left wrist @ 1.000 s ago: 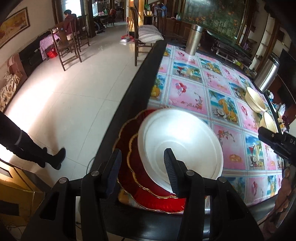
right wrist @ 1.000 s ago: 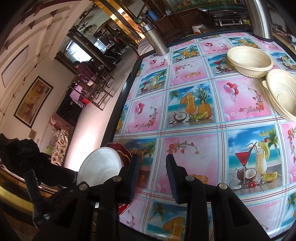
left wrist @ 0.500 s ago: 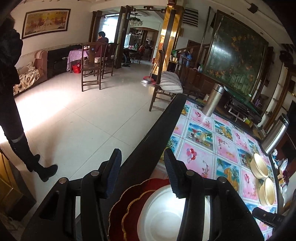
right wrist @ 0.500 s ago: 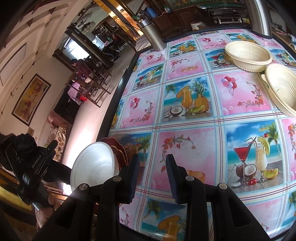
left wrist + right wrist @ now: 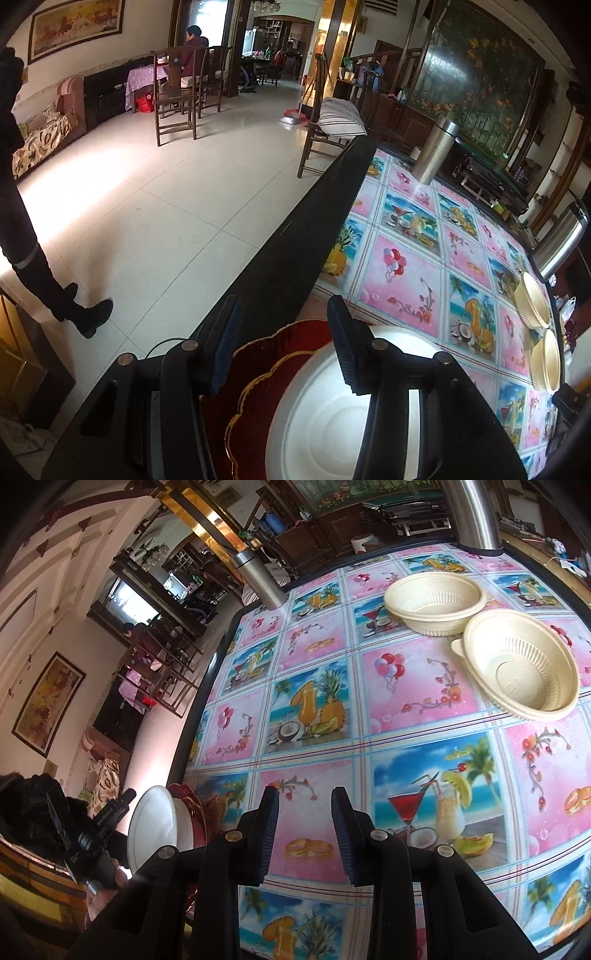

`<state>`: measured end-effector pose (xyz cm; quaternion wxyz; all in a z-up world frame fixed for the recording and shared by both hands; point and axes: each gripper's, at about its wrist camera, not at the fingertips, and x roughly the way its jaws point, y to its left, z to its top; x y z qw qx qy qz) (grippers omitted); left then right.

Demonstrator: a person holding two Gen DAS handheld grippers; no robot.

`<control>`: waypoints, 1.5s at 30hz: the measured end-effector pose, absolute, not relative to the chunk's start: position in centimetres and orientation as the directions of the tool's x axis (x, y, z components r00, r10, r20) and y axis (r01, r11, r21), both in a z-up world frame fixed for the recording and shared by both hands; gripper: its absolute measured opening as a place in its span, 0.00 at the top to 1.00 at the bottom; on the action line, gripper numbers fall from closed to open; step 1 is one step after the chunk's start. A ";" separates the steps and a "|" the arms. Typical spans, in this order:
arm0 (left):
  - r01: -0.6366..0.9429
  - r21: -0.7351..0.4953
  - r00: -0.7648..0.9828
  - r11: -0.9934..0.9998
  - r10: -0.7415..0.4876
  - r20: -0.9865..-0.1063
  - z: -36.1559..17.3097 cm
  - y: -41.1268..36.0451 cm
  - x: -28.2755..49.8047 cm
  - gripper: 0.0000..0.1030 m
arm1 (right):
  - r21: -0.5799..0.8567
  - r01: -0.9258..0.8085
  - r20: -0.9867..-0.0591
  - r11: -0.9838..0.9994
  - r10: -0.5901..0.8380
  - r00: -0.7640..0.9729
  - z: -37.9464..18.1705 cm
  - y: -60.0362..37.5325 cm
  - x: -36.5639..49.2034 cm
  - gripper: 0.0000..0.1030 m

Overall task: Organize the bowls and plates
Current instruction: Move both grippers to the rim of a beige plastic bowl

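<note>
A white plate [image 5: 325, 424] lies on a stack of two red gold-rimmed plates [image 5: 266, 354] at the table's near left edge; the stack also shows in the right wrist view [image 5: 155, 823]. My left gripper [image 5: 282, 347] is open and empty, held just above the stack. Two cream plastic bowls, one near [image 5: 521, 664] and one far [image 5: 432, 602], stand apart at the table's right side; they also show in the left wrist view [image 5: 535, 302]. My right gripper [image 5: 304, 834] is open and empty above the tablecloth, short of the bowls.
The table has a pink fruit-print cloth [image 5: 406, 701] and a black rim [image 5: 295, 240]. Two steel flasks stand at the far side, one to the left [image 5: 258, 576] and one to the right [image 5: 472, 513]. A person's legs [image 5: 55, 288] stand on the floor at the left.
My left gripper has tilted up and drawn back, so the plate stack now sits low under its fingers. My right gripper has moved forward toward the bowls, which look nearer.
</note>
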<state>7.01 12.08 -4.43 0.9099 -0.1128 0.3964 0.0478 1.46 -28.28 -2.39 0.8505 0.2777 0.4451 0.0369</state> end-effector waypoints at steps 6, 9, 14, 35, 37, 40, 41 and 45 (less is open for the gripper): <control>-0.012 -0.155 0.700 0.988 -0.103 -0.706 2.2 5.6 5.8 0.49 | 0.491 0.236 -0.701 0.839 0.219 0.678 0.8 -36.8 -0.7 0.68; 0.168 -0.130 0.690 0.977 -0.210 -0.692 4.5 -2.2 5.7 0.32 | 0.486 0.281 -0.692 0.827 0.169 0.702 2.3 -42.2 -1.6 0.68; 0.386 -0.227 0.516 0.894 -0.413 -0.750 2.4 -15.2 7.4 0.32 | 0.470 0.357 -0.733 0.807 0.132 0.668 1.6 -48.6 -2.3 0.68; 0.313 -0.366 0.182 0.876 -0.434 -0.882 -9.3 -32.5 13.3 0.33 | 0.578 0.481 -0.768 0.659 0.241 0.593 -8.1 -56.9 1.3 0.68; 0.310 -0.372 0.181 0.875 -0.439 -0.880 -9.4 -32.7 13.3 0.33 | 0.585 0.484 -0.766 0.650 0.248 0.593 -8.6 -57.1 1.6 0.68; 0.299 -0.406 0.165 0.863 -0.466 -0.869 -9.5 -32.8 13.3 0.33 | 0.594 0.485 -0.764 0.641 0.263 0.589 -9.3 -57.1 2.0 0.68; 0.306 -0.406 0.158 0.861 -0.467 -0.870 -9.4 -32.9 13.2 0.33 | 0.598 0.483 -0.763 0.640 0.270 0.588 -9.5 -57.1 2.1 0.68; 0.300 -0.412 0.156 0.860 -0.471 -0.868 -9.0 -32.8 12.5 0.33 | 0.610 0.483 -0.756 0.628 0.281 0.591 -9.9 -57.1 2.3 0.68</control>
